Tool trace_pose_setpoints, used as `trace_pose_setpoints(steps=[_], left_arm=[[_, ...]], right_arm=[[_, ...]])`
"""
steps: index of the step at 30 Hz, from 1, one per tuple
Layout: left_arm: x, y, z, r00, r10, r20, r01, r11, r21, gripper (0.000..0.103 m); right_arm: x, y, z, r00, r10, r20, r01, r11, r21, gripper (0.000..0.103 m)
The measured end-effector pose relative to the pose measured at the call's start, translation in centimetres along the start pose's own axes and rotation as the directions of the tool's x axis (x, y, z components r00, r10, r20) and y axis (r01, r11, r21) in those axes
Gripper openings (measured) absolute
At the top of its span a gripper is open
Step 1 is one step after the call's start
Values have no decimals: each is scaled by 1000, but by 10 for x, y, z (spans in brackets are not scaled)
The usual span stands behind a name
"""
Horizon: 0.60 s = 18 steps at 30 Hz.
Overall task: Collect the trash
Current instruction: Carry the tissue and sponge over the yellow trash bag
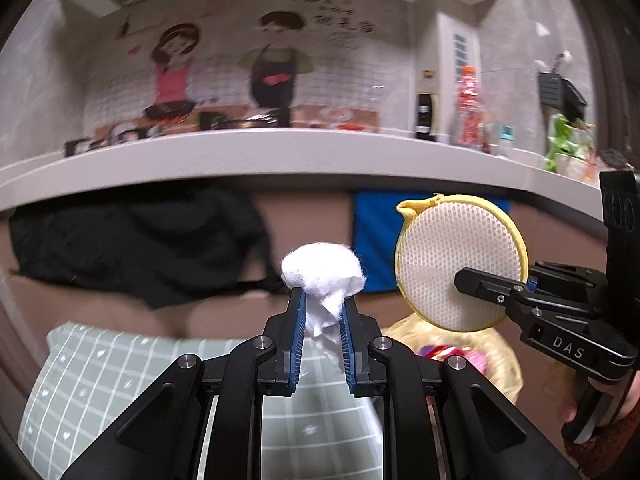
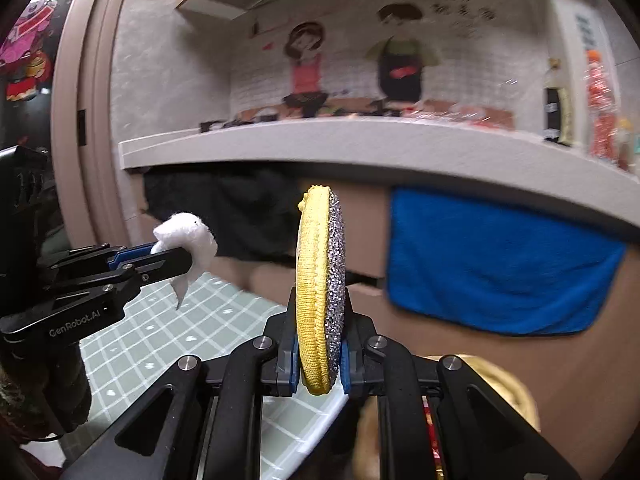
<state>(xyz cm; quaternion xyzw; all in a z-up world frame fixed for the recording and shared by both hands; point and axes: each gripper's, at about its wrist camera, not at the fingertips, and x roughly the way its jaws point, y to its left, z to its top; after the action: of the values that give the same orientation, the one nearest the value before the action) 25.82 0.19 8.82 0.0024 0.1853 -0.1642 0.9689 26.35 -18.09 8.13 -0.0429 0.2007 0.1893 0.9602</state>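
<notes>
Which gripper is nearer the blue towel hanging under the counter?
Right. The right gripper, shut on the round scrub pad, sits just left of the blue towel. The left gripper, holding the white tissue wad, is farther left.

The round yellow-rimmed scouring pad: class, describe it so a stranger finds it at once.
Below the long pale counter, beside the blue towel, the right gripper clamps a round yellow-rimmed scouring pad upright. Unlike the white tissue wad nearby, it has one glittery silver face.
</notes>
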Motion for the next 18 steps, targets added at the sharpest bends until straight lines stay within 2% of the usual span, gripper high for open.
trace_pose_setpoints(steps=[9,18], left_arm=[[29,-58,6,996,-93,-16,94,995,32,17],[64,-85,-8,987,-142,-70,144,990,13,17]], right_arm=[[-29,-53,-13,994,-105,8,104,994,43,13],[-32,-89,-35,989,-143,-25,145,985,98,13]])
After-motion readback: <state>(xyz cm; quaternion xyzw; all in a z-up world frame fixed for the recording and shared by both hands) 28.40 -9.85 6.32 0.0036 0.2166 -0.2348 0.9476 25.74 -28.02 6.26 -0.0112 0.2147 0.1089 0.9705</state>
